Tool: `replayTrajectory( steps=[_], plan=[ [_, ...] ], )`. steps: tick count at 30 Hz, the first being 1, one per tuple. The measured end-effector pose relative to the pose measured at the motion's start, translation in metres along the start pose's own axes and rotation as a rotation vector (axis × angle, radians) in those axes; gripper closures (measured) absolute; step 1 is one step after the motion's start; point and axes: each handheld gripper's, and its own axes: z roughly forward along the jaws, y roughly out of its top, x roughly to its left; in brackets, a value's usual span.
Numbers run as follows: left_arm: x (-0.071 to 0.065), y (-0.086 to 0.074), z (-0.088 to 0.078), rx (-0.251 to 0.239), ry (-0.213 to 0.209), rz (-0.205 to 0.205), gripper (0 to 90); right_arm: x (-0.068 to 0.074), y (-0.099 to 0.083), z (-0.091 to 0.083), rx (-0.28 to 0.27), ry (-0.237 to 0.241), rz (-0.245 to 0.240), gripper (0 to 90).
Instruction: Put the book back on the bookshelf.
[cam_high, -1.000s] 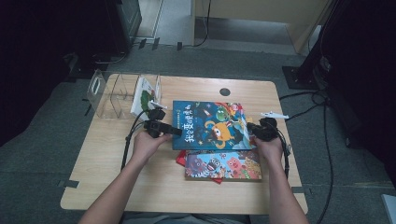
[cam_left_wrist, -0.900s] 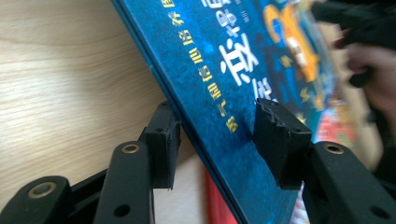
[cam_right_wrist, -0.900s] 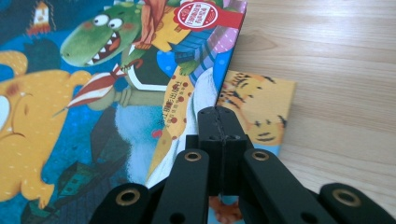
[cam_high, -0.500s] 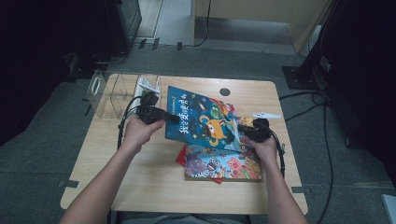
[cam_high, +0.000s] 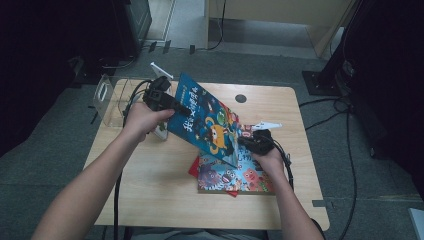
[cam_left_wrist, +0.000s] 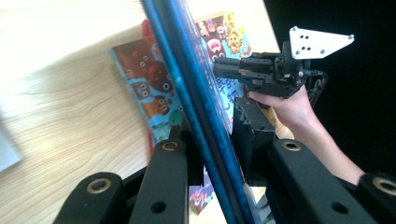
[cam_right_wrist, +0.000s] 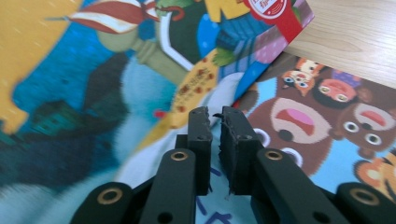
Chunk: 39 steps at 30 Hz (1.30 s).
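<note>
I have the blue picture book lifted off the stack and tilted, its far-left edge raised high and its near-right corner down by my right hand. My left tongs have just been closing and, in the left gripper view, the left tongs stand narrow with the book's edge between the pads, so I take it as clamped there. My right tongs sit at the book's low right corner; in the right gripper view the right tongs show a thin gap with nothing between the tips, having just been opening a little, and the cover lies just beyond them. I judge that they have let go.

Beneath, a second picture book lies flat on the worktop, with a red one peeking out under it. A clear rack stands at the far left.

As I read it, the lift is done; carrying the book left and standing it in the rack remains, then the other books.
</note>
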Motion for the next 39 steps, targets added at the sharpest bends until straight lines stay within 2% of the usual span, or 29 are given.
replayTrajectory(
  steps=[4, 10, 13, 14, 18, 20, 24, 26, 28, 32, 35, 39],
  plan=[
    [-0.004, 0.007, -0.016, 0.039, 0.034, 0.000, 79.4, 0.003, 0.001, -0.001, 0.020, -0.020, -0.042, 80.4],
    [-0.005, 0.007, -0.038, 0.056, 0.052, -0.003, 83.7, -0.001, 0.000, -0.006, 0.031, -0.024, -0.048, 79.4],
    [-0.008, 0.003, -0.046, 0.064, 0.075, 0.020, 84.0, -0.001, 0.000, -0.008, 0.034, -0.024, -0.049, 78.6],
    [-0.012, 0.001, -0.049, 0.040, 0.093, 0.038, 84.0, -0.001, -0.001, -0.008, 0.035, -0.024, -0.048, 78.0],
    [-0.022, -0.004, -0.059, 0.032, 0.139, 0.090, 84.0, -0.001, -0.001, -0.008, 0.031, -0.020, -0.045, 73.9],
    [-0.026, -0.006, -0.064, 0.040, 0.160, 0.105, 84.0, -0.001, -0.001, -0.008, 0.026, -0.016, -0.046, 69.3],
    [-0.029, -0.012, -0.075, 0.042, 0.180, 0.117, 84.0, 0.002, -0.002, -0.006, 0.016, -0.020, -0.081, 58.0],
    [-0.030, -0.015, -0.080, 0.034, 0.183, 0.119, 83.9, 0.005, -0.003, -0.005, 0.010, -0.023, -0.099, 51.6],
    [-0.030, -0.021, -0.086, 0.023, 0.181, 0.120, 83.9, 0.007, -0.003, -0.004, 0.010, -0.031, -0.120, 48.8],
    [-0.023, -0.032, -0.099, 0.001, 0.159, 0.087, 83.9, 0.010, -0.003, -0.004, 0.015, -0.043, -0.132, 48.7],
    [-0.019, -0.043, -0.111, -0.017, 0.159, 0.086, 83.8, 0.010, -0.003, -0.003, 0.015, -0.045, -0.133, 48.5],
    [-0.013, -0.055, -0.124, -0.063, 0.164, 0.060, 83.9, 0.009, -0.003, -0.003, 0.012, -0.048, -0.144, 47.9]
  ],
)
